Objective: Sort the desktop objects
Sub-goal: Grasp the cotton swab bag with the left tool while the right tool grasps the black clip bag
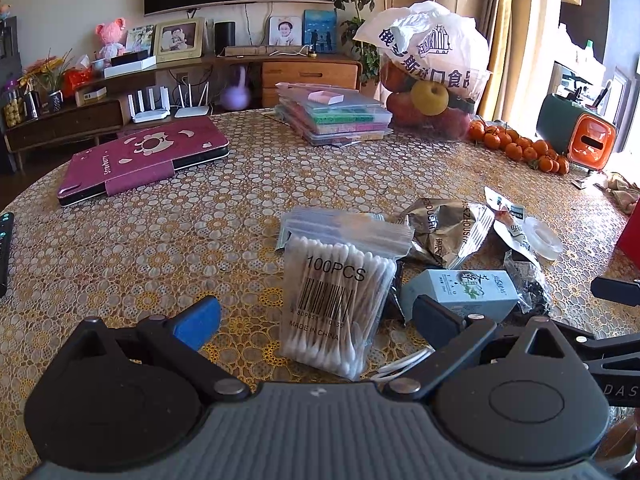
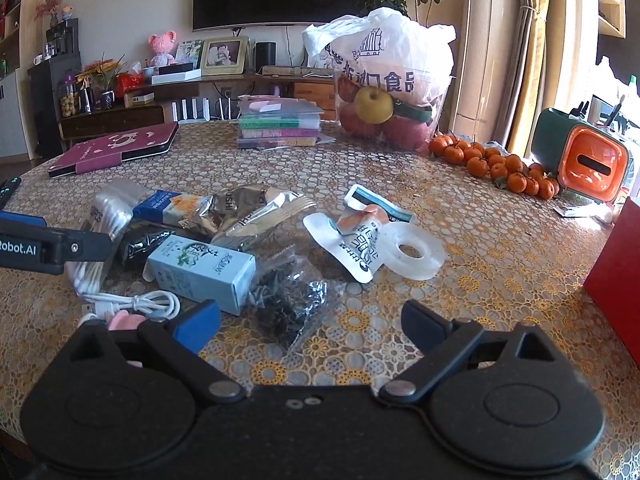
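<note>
Both tools gape wide, grasping nothing: left tool [image 1: 316, 320] flanks the cotton swab bag [image 1: 340, 296] at lower centre; right tool [image 2: 312, 320] hovers over the dried tea packet [image 2: 288, 300].

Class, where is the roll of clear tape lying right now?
In the right wrist view the roll of clear tape lies flat on the table, right of centre, touching the white pouch.

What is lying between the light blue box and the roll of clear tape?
In the right wrist view, a clear bag of dark dried bits and a torn white pouch lie between the light blue box and the tape roll.
</note>
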### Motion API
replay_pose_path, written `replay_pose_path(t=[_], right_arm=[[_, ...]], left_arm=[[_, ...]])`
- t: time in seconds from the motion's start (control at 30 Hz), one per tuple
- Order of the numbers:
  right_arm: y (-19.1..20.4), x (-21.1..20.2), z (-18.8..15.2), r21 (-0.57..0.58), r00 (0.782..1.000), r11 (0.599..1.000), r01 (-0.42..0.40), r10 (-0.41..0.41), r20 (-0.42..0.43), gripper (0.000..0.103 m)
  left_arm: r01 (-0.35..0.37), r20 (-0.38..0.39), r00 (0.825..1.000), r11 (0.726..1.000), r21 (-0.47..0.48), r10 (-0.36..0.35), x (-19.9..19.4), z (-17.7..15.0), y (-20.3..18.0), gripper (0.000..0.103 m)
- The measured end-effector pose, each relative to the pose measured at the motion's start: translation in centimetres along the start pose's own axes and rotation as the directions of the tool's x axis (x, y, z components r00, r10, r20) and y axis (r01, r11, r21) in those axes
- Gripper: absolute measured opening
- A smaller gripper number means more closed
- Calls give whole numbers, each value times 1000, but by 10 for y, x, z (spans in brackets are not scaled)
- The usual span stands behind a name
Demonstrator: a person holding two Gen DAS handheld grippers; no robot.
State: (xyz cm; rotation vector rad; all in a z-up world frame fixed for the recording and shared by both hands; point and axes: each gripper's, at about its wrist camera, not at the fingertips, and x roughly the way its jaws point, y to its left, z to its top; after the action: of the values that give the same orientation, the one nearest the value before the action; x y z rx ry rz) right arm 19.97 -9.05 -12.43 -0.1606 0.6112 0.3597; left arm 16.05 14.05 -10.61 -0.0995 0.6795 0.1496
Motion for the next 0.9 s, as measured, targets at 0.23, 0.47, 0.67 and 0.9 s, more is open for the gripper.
replay_pose_path(t=[0.23, 0.47, 0.67, 0.9], right_arm=[[-1, 9, 0, -5, 1000, 1000, -13, 13, -7, 95], [-1, 16, -1, -17, 999, 1000, -25, 25, -21, 93], [0, 18, -1, -32, 999, 999, -36, 35, -21, 78], [2, 19, 0, -41, 999, 999, -34, 33, -28, 49]], left_arm=[[3, -3, 1000, 1000, 11, -3, 11, 0, 3, 97], [25, 6, 1000, 1000, 19, -25, 14, 1, 3, 93], [30, 2, 1000, 999, 16, -30, 15, 1, 2, 85], [37, -1, 999, 999, 17, -37, 15, -1, 0, 74]])
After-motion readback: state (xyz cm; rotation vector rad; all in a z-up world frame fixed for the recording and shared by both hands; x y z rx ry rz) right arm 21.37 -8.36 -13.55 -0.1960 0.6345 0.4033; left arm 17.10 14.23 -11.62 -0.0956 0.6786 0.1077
